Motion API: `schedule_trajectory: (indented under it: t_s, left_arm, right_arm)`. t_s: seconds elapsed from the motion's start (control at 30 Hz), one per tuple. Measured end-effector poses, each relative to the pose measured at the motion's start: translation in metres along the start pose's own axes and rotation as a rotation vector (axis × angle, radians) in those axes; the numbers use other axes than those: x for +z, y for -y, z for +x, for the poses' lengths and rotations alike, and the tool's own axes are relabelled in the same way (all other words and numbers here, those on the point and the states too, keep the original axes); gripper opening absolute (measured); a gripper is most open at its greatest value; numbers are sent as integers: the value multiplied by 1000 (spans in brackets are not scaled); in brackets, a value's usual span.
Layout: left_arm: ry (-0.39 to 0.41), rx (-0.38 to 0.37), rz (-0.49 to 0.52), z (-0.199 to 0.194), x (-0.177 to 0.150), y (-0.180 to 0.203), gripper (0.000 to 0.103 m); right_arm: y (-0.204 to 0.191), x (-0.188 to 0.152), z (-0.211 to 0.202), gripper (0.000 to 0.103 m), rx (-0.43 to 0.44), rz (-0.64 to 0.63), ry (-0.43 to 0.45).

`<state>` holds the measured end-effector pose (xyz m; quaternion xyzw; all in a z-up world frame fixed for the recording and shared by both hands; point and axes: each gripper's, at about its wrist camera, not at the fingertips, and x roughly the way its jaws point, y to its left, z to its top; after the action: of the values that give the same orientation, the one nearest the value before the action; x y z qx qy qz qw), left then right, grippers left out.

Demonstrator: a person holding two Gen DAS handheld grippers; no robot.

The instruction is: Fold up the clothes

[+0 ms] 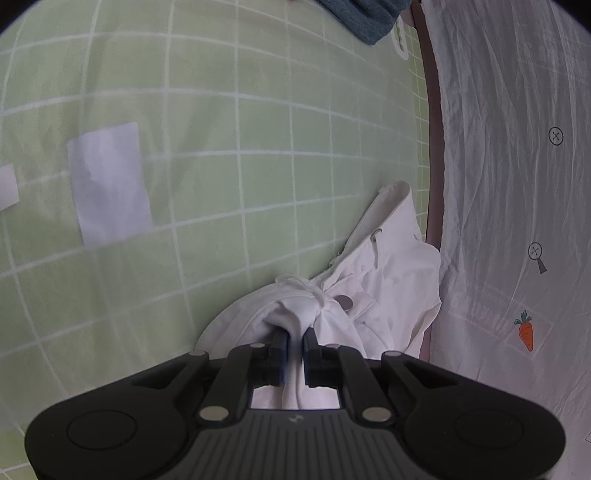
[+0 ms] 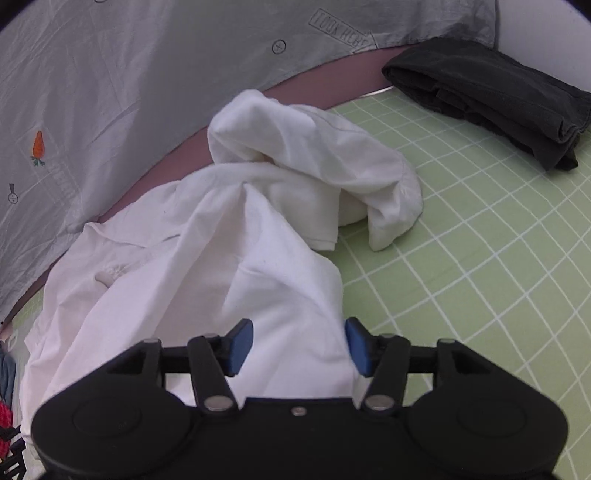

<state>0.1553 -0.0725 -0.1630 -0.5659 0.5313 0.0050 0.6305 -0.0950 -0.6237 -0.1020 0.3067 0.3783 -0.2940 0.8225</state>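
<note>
A crumpled white garment [image 1: 388,269] with a button and a belt loop lies on the green checked mat [image 1: 240,129], against its right edge. My left gripper [image 1: 294,334] is shut on a bunched fold of it, and cloth runs back between the fingers. In the right wrist view the same white garment [image 2: 258,229] spreads in a rumpled heap from the lower left toward the middle. My right gripper [image 2: 300,332] stands open just above its near part. The blue pads [image 2: 242,343] are well apart, with cloth lying below the gap.
A folded black garment [image 2: 491,99] lies on the mat [image 2: 480,258] at the far right. A teal cloth [image 1: 365,16] sits at the mat's far end. A pale sheet with a carrot print [image 1: 517,184] borders the mat. White rectangular patches [image 1: 109,184] mark the mat.
</note>
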Motion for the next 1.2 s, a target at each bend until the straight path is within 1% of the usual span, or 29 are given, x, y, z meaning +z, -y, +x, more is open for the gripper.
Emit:
schedule_trajectory:
  t_s: [0.03,0.07,0.1,0.13,0.2,0.33,0.47,0.57,0.63,0.67,0.73,0.8,0.87,1.0,1.03,1.1,1.2]
  left_arm:
    - [6,0,1,0,0,0,9]
    - [16,3,10,-1,0,1,8]
    - [28,10,24,-3,-1,3,7]
    - [38,18,35,-4,-1,6,7]
    - [64,28,44,-8,1,10,6]
    - [132,11,42,-23,23,20,5]
    - [208,-8,39,-45,49,33,5]
    - [244,-44,46,-65,56,38,5]
    - [273,-39,72,-75,54,39,5]
    - [294,-22,106,-79,51,38,5]
    - [323,22,156,-85,46,28,5]
    - [317,56,161,-88,43,9,5]
    - [304,88,157,-91,40,-12,5]
    - [310,109,159,-103,30,-44,6]
    - [318,110,160,-108,30,-48,6]
    - [337,101,150,-120,35,-54,6]
    - [385,117,166,-143,42,-58,6]
  right_arm:
    - [2,-3,4,55,-3,3,-16]
    - [4,-5,6,46,0,15,-26]
    - [6,-5,7,25,-2,26,-35]
    - [7,-3,7,17,-9,25,-33]
    - [6,3,2,11,-37,-5,5]
    - [-6,28,-22,10,-122,-137,175]
    - [-20,57,-61,10,-148,-205,391]
    - [-36,57,-99,10,-120,-272,533]
    - [-48,43,-118,10,-136,-313,579]
    - [-52,34,-124,10,-148,-334,588]
    - [-48,13,-120,10,-172,-350,544]
    - [-35,-14,-105,9,-182,-319,432]
    - [-20,-41,-92,9,-170,-271,328]
    - [8,-97,-69,9,-145,-183,130]
    - [9,-110,-68,9,-142,-190,107]
    - [4,-126,-73,9,-140,-229,91]
    - [-7,-144,-82,9,-94,-252,76]
